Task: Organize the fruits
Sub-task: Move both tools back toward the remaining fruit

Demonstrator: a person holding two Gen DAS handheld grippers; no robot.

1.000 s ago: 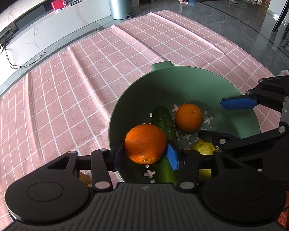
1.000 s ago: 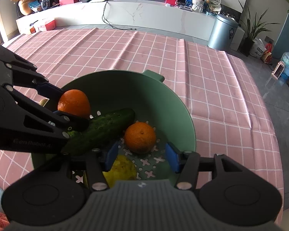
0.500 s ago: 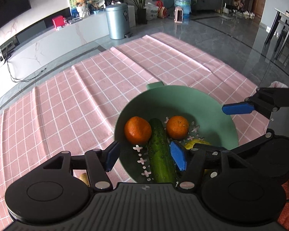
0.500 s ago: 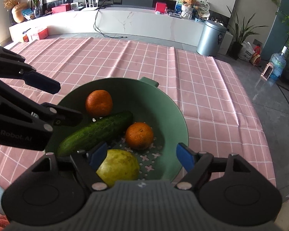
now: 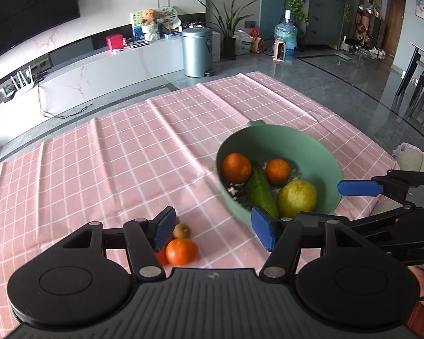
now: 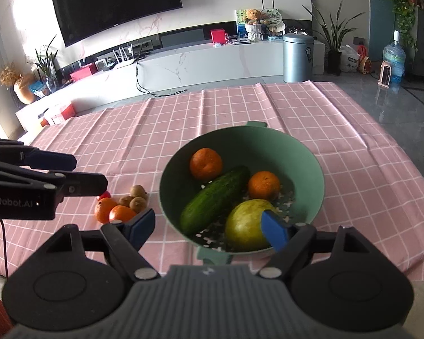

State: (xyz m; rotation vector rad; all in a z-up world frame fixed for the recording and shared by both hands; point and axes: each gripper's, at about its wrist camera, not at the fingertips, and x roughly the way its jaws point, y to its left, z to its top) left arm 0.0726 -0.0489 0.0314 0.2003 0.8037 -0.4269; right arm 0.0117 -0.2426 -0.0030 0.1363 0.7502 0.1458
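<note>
Fruit lies in green bowl (image 6: pixel 311 152), jaws empty.

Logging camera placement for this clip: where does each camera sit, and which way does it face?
Left wrist: on the left gripper, looking forward and down over the pink checked cloth at the green bowl; its own open fingers show, also the right gripper and fingertips at the right edge.
Right wrist: on the right gripper, facing the bowl head-on; its own open fingers and the left gripper show.
Shared: bowl, cucumber, loose oranges, grey bin.
</note>
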